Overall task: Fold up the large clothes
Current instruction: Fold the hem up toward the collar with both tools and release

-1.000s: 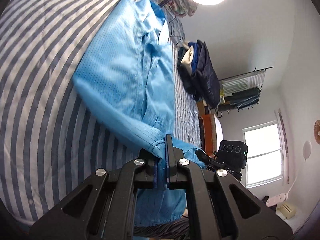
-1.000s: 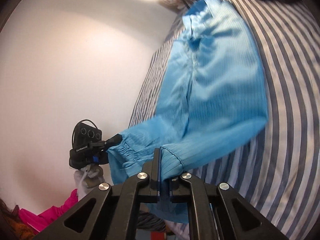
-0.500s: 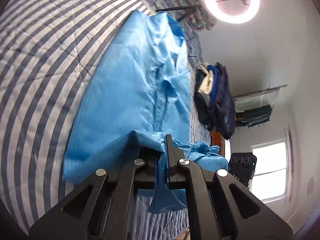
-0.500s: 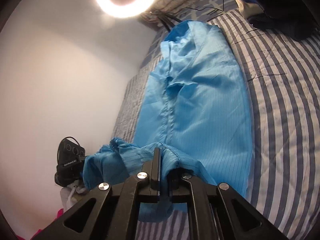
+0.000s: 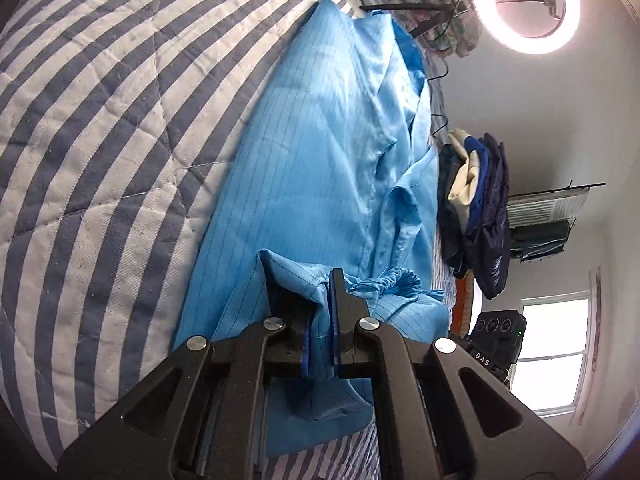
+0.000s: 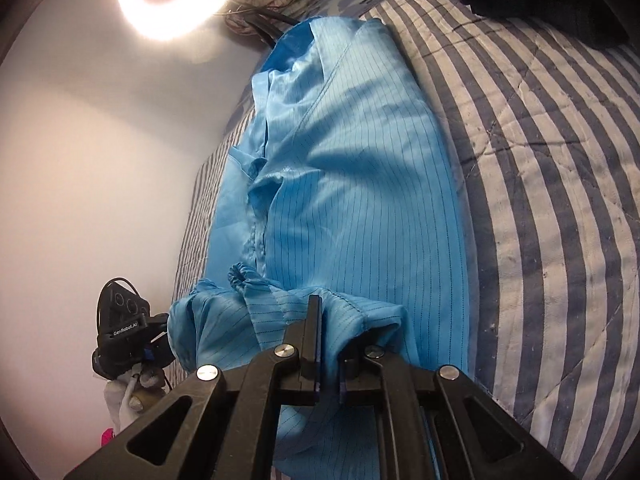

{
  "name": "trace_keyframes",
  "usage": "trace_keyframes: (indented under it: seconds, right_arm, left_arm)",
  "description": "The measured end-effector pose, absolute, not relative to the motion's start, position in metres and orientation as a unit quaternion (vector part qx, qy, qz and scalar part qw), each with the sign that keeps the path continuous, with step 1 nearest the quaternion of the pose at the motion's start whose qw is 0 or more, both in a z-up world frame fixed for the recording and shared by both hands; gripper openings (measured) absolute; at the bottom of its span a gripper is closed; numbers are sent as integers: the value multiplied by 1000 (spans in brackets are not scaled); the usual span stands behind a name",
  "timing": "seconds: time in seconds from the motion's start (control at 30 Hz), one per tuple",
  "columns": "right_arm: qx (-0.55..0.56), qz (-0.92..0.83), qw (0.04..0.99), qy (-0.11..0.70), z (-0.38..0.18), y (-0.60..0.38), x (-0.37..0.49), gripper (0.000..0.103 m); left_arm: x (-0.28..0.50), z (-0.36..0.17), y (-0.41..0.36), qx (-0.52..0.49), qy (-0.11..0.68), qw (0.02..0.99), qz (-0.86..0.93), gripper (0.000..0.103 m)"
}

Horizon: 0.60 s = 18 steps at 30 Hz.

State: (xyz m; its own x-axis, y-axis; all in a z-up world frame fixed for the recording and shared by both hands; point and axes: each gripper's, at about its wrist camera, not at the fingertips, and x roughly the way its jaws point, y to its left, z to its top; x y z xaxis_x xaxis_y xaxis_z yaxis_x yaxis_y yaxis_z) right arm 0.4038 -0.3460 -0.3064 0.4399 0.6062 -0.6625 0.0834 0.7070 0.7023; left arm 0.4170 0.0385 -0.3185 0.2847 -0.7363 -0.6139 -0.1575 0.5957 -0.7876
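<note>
A large light-blue pinstriped garment (image 5: 320,152) lies lengthwise on a blue-and-white striped quilt (image 5: 100,120); it also shows in the right wrist view (image 6: 360,184). My left gripper (image 5: 320,320) is shut on the garment's near hem, with fabric bunched between the jaws. My right gripper (image 6: 328,340) grips the same near edge, its jaws slightly parted with cloth between them. Both hold the hem a little above the garment's body. A gathered cuff (image 6: 244,276) lies between them.
A ring light (image 5: 526,0) on a stand is at the far end of the bed. A pile of dark clothes (image 5: 476,208) lies beside the garment. The other gripper's camera body (image 6: 120,332) shows at the left. A window (image 5: 548,352) is at lower right.
Both grippers have carried the near hem forward over the garment's body, toward the collar end. The lifted edge now sits lower and closer to the cloth, and the right jaws have parted slightly.
</note>
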Motion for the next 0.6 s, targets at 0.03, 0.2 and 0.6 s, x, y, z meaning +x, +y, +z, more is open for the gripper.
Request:
trace_keyframes:
  seconds: [0.03,0.2,0.6]
  right_arm:
    - [347,171,774,502,-306,-347,404,15]
    - [352,181,780,484,-289,-358,396,54]
    - [209,219,828,472,-234,-344,351,39]
  left_arm:
    - [417,-318,40,-403,562,692,-207,5]
    - [416,-310,50,-432,547,684,-216,36]
    - [395,-240,56,-279,506,779,-244,52]
